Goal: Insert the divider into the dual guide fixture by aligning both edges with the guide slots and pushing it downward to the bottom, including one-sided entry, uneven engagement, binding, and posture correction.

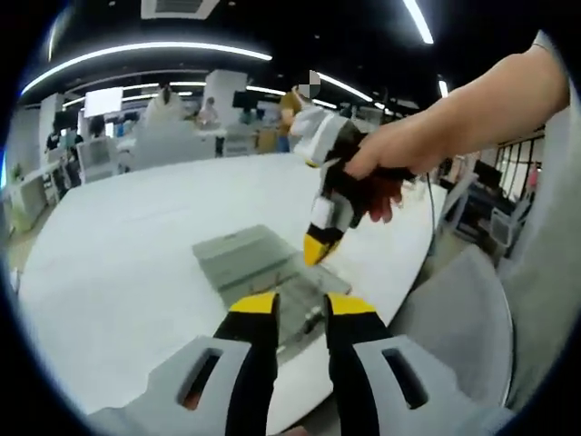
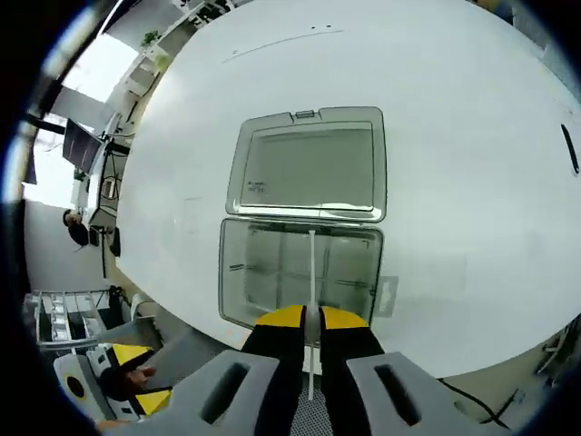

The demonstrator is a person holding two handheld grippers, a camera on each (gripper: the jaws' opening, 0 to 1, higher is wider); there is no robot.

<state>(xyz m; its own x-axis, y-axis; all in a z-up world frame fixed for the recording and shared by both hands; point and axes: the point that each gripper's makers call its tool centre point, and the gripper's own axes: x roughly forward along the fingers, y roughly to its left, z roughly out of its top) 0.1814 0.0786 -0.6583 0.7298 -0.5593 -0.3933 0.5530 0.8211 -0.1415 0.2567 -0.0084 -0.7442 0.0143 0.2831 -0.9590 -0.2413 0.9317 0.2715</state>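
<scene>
A clear plastic box (image 2: 272,268), the guide fixture, lies on the white table (image 2: 472,182) with its lid (image 2: 309,168) folded open behind it. My right gripper (image 2: 311,318) hangs above the box's near side, shut on a thin clear divider (image 2: 311,263) seen edge-on, whose far end reaches over the middle of the box. In the left gripper view a hand holds the right gripper (image 1: 318,247) tip-down over the box (image 1: 304,295). My left gripper (image 1: 300,304) stays low at the table's near edge, open by a narrow gap with nothing in it.
The left gripper (image 2: 136,377) sits off the table's edge at lower left. A black cable (image 2: 570,150) lies on the table at far right. A grey chair (image 1: 454,318) stands by the table; desks and people fill the room behind.
</scene>
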